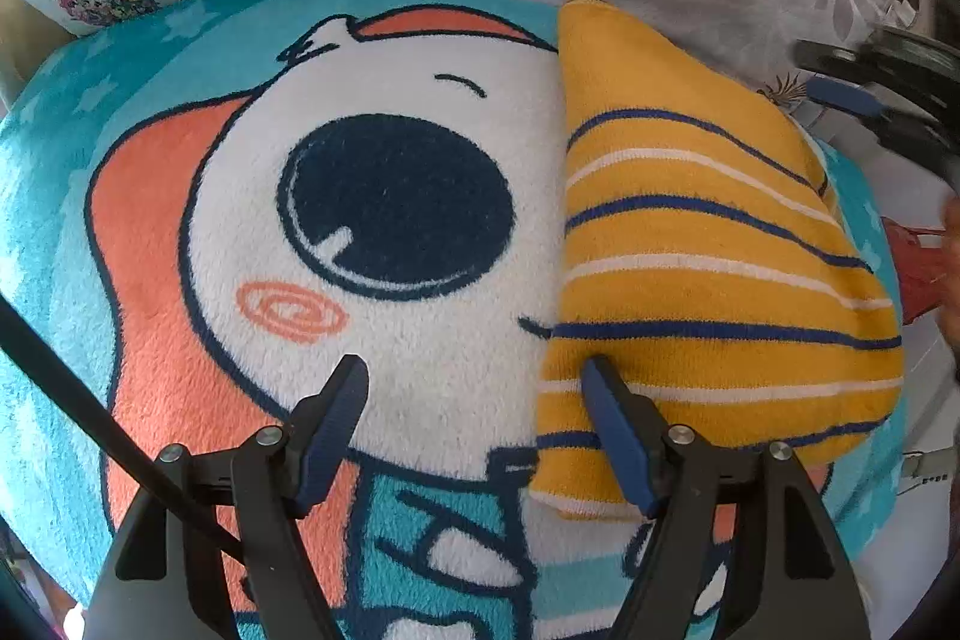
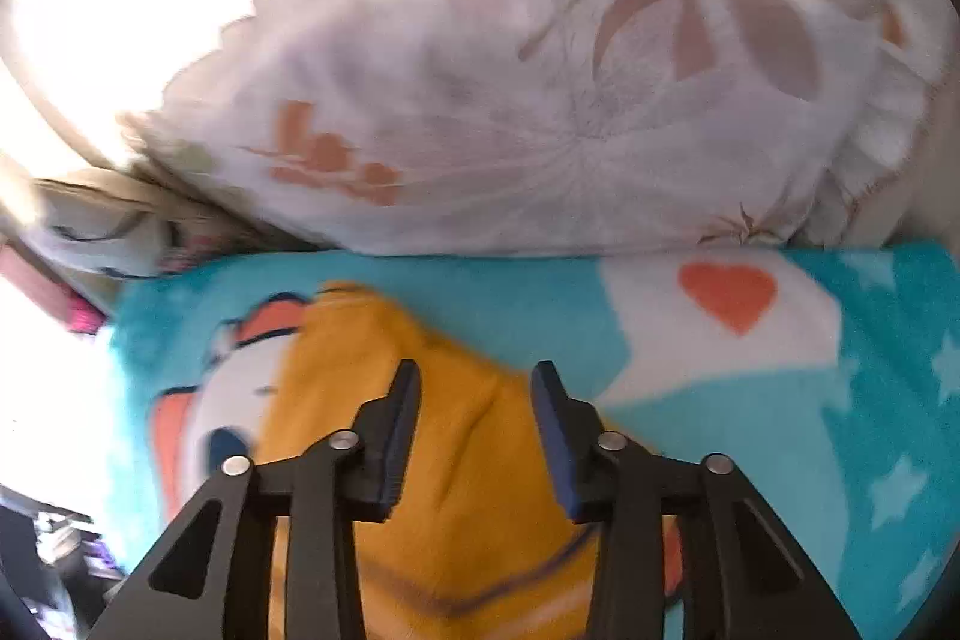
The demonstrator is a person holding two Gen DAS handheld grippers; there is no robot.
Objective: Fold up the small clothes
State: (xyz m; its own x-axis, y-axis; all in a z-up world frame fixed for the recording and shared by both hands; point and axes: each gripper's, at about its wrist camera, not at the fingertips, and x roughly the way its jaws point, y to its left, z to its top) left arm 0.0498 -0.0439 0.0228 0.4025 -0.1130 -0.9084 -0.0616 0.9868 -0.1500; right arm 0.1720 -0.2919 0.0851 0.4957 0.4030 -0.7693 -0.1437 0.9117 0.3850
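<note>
Left hand-held gripper (image 1: 474, 388): mine, jaws apart, empty, one finger over the near edge of the yellow striped garment (image 1: 708, 244). Right hand-held gripper (image 2: 474, 394): part open, nothing gripped, above the same garment. Garment: folded over on the cartoon blanket (image 1: 180, 160). Step: between folds; next, probably pinch an edge squarely

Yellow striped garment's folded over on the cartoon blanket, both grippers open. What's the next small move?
Probably bring the left gripper down onto the yellow striped garment's near corner and pinch it: its right finger already overlaps that edge, nothing is held, and the right gripper hangs open above the cloth.
</note>
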